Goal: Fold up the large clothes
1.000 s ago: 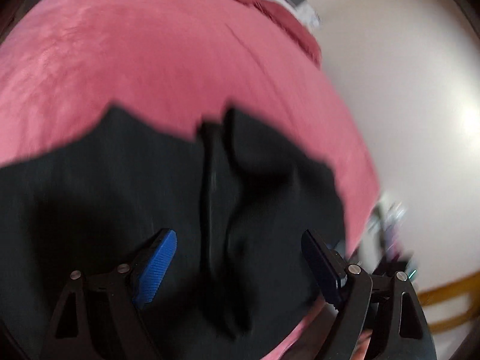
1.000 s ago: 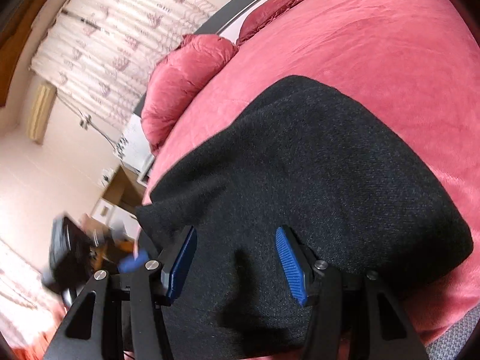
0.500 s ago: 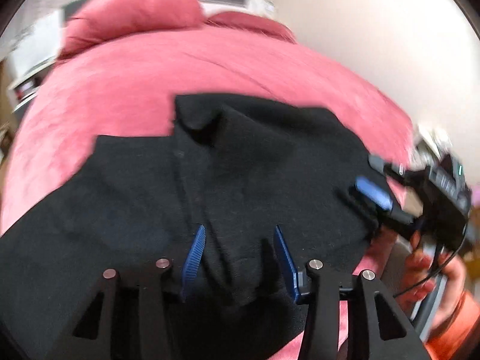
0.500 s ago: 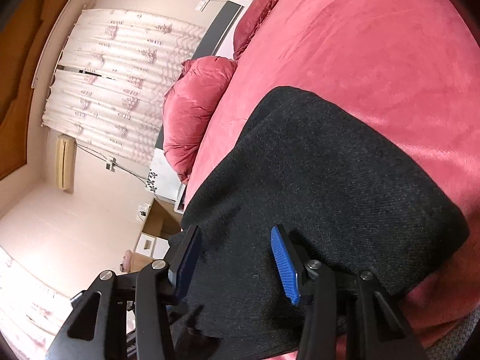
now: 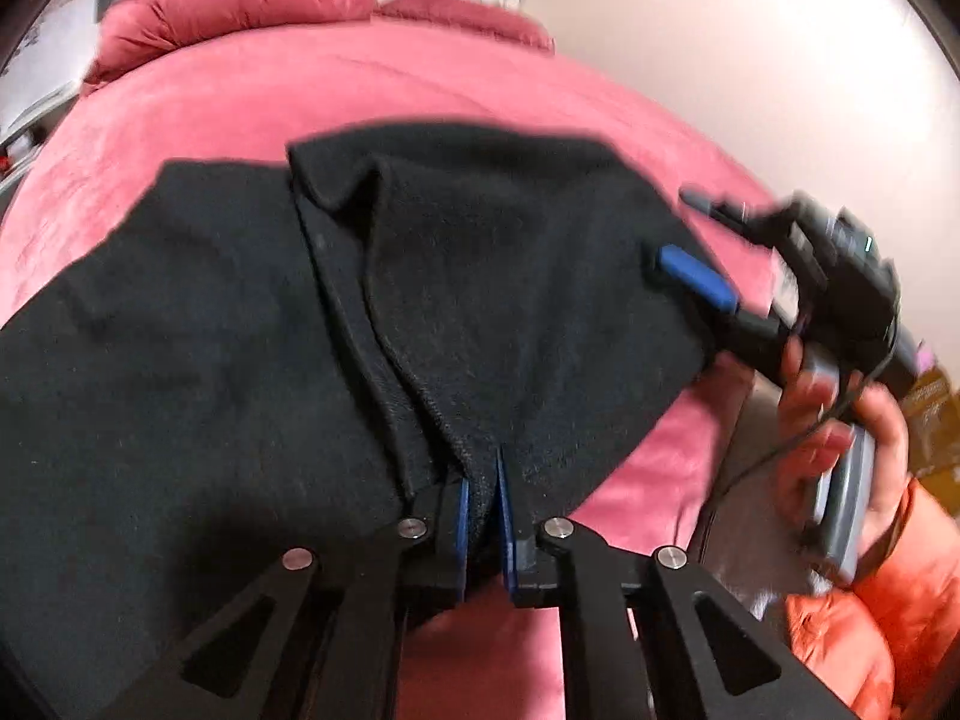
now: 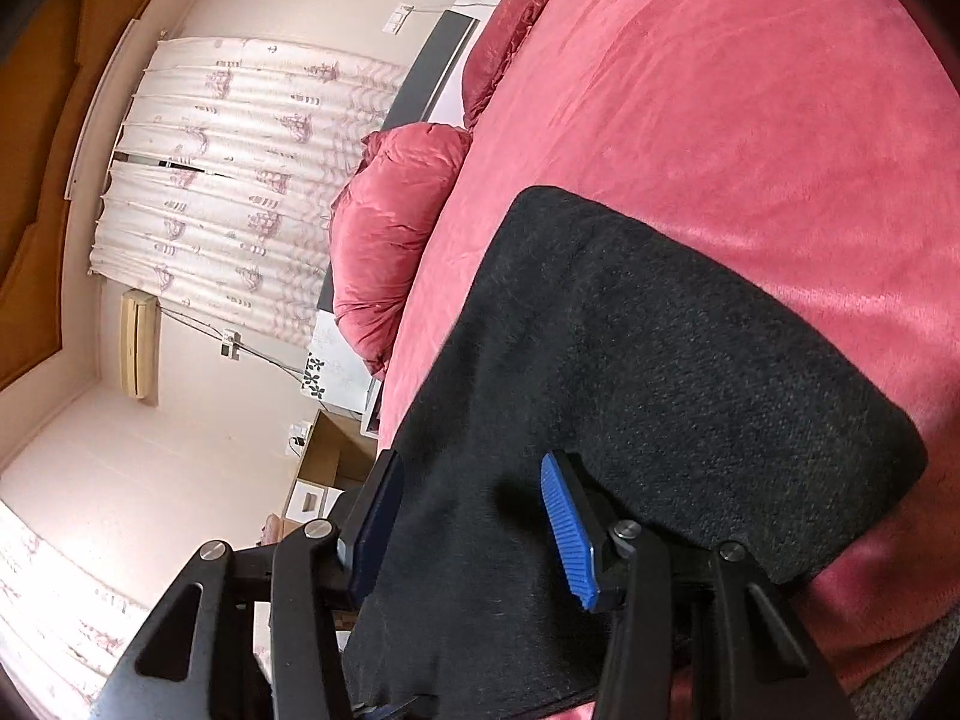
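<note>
A large black garment (image 5: pixel 210 348) lies spread on a pink bed (image 5: pixel 360 84), with a folded flap and a seam running down its middle. My left gripper (image 5: pixel 480 480) is shut on the garment's near edge at that seam. My right gripper (image 6: pixel 474 516) is open, its blue pads either side of the garment's (image 6: pixel 690 372) edge. In the left wrist view the right gripper (image 5: pixel 714 252) shows at the garment's right corner, held by a hand.
Pink pillows (image 6: pixel 396 228) lie at the head of the bed. A curtained window (image 6: pixel 240 180) and a bedside cabinet (image 6: pixel 327 450) stand beyond. The person's orange sleeve (image 5: pixel 888 606) is at the bed's right side.
My left gripper has closed from wide open onto the garment's near edge. The right gripper has stayed open at the garment's corner and tilted slightly.
</note>
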`<state>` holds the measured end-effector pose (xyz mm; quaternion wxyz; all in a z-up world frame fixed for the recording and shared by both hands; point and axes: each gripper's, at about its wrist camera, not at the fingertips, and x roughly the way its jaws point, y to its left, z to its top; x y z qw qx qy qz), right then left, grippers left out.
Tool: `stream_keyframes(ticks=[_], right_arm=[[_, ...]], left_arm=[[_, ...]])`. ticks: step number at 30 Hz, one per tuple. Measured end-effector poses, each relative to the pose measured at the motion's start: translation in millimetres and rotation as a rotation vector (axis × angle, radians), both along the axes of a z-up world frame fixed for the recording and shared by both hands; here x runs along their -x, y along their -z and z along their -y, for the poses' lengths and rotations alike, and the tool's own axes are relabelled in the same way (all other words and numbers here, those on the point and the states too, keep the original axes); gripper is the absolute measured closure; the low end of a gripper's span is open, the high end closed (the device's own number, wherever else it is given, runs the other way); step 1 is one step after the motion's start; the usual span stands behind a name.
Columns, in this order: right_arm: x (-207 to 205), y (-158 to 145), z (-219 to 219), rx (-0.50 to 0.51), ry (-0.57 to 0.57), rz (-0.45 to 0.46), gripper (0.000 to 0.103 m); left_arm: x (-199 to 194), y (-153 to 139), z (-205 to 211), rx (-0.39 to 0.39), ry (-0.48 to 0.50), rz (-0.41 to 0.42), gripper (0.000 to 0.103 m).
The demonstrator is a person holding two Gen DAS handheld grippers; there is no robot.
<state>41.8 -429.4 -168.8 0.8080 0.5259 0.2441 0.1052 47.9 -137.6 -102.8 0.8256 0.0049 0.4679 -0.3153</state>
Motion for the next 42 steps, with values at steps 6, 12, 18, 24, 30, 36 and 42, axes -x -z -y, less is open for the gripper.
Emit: stream_keyframes(ticks=[6,12,18,24,30,36,42], right_arm=[[0,-6,0,0.015,0.003,0.002,0.054],[2,-50,-6,0.417,0.083,-0.213,0.050],[-16,-47,-5,0.647,0.081,-0.358,0.048],[-13,-33,5,0.537,0.179,-0.342,0.048],[-4,-28,13,0.452,0.195,-0.285,0.048],[17,-31,23,0.368,0.266,-0.209,0.048],[15,-29,24,0.351,0.245,-0.210,0.048]], left_arm=[[-35,-33,-15,-0.078,-0.192,0.157,0.005],[-89,-6,-5,-0.061,-0.185,-0.061,0.006],[-105,5,24,-0.067,-0.207,-0.134,0.010],[-89,4,62,-0.159,-0.150,-0.062,0.042],[-119,2,49,0.049,-0.236,-0.233,0.087],[-84,-72,30,0.190,-0.207,-0.188,0.090],[-83,-7,36,-0.084,-0.205,-0.126,0.070]])
